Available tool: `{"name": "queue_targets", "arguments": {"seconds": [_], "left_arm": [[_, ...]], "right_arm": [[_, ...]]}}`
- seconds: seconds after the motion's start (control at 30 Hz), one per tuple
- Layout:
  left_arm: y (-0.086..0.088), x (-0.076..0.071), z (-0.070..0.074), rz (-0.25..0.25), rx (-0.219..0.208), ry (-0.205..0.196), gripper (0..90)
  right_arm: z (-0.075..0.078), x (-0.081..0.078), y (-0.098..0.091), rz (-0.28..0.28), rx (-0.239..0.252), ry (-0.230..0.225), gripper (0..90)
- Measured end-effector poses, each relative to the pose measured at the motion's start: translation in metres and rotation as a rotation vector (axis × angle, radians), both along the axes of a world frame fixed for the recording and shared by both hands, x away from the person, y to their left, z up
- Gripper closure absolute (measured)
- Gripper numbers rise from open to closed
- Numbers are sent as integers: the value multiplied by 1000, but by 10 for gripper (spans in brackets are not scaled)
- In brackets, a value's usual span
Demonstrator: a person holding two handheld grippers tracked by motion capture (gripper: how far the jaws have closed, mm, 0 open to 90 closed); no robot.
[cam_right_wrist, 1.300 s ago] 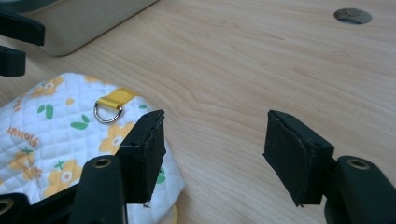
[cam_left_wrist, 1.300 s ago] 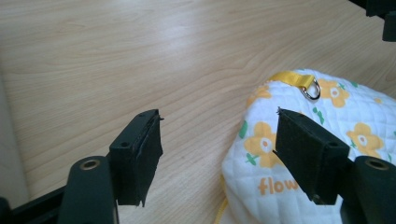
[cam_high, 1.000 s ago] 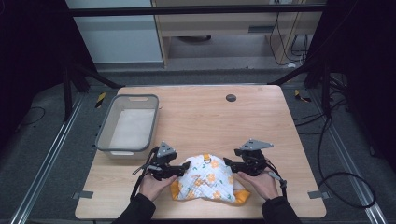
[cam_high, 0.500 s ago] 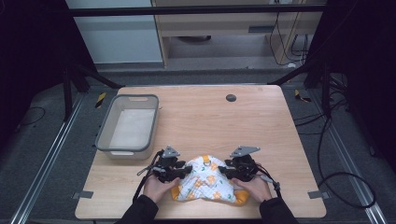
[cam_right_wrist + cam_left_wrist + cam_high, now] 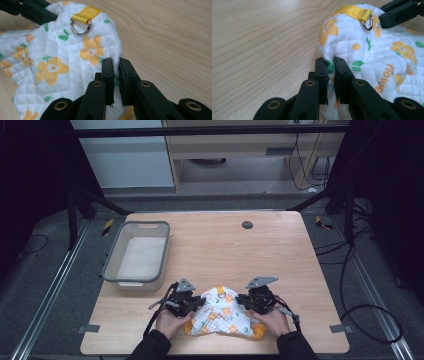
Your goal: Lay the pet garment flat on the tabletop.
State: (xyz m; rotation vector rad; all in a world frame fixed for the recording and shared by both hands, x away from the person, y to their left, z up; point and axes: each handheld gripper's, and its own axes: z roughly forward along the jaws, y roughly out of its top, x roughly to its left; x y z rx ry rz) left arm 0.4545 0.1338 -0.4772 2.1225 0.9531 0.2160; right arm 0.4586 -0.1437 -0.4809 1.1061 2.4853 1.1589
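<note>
Left gripper (image 5: 330, 60) and right gripper (image 5: 115, 61) each clamp opposite edges of the quilted floral cloth (image 5: 220, 312) at the table's (image 5: 225, 245) near edge.

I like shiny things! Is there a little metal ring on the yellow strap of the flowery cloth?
Yes, in the right gripper view a silver ring hangs from the yellow strap on the flowery cloth.
</note>
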Motion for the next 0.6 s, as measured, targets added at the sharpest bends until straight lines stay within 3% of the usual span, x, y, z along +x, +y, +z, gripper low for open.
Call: {"name": "queue_targets", "arguments": {"seconds": [0.13,0.2,0.23,0.3,0.33,0.37,0.4,0.43,0.53,0.6], "left_arm": [[3,-5,12,0,-29,-34,825],[5,-8,20,-3,-52,-54,825],[6,-12,26,-8,-63,-76,825],[6,-18,36,-17,-80,-115,826],[6,-18,36,-17,-80,-115,826],[6,-22,43,-17,-84,-147,826],[6,-22,43,-17,-84,-147,826],[6,-24,47,-17,-94,-160,826],[6,-28,57,-21,-114,-185,826],[7,-31,71,-25,-135,-219,826]], "right_arm": [[10,-5,-7,-9,36,-38,837],[19,-11,-13,-22,73,-85,836],[19,-11,-13,-22,73,-85,836],[27,-17,-17,-32,107,-136,835],[27,-17,-17,-32,107,-136,835],[33,-20,-17,-32,118,-165,836],[33,-20,-17,-32,118,-165,836],[42,-23,-18,-31,131,-194,837],[50,-26,-19,-32,150,-216,838],[64,-31,-22,-27,173,-254,838]]}}
